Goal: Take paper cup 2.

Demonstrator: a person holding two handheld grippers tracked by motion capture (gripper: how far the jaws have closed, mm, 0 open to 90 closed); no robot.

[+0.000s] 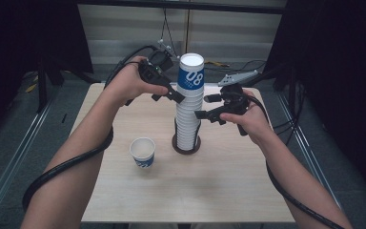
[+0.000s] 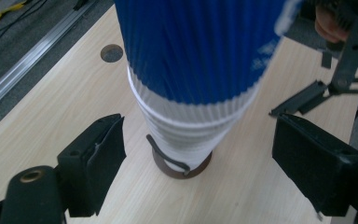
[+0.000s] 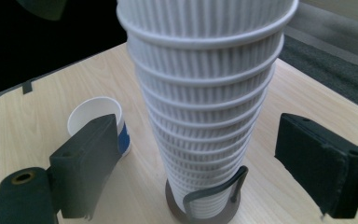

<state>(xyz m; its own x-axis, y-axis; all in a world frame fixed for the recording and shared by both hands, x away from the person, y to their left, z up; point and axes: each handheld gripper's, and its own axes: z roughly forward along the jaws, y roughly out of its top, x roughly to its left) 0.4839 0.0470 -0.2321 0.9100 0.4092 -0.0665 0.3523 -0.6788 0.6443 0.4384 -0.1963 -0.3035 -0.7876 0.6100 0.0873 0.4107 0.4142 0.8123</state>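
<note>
tall tapered stack of ribbed paper cups (image 1: 188, 112) mid-frame on a round dark holder (image 1: 186, 145), pale wood-grain tabletop (image 1: 219, 191), left gripper (image 1: 174, 94) and right gripper (image 1: 201, 114) both gaping beside it, nothing pinched, loose cup (image 1: 142, 152) lower left

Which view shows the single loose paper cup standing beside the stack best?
The high view: the loose cup stands whole and upright, apart from the cup stack. The right gripper view shows it partly behind a jaw. In the left gripper view I can't make it out.

Ribbed white cup stack (image 1: 188, 119); blue-banded top cup (image 1: 191, 72).
</note>
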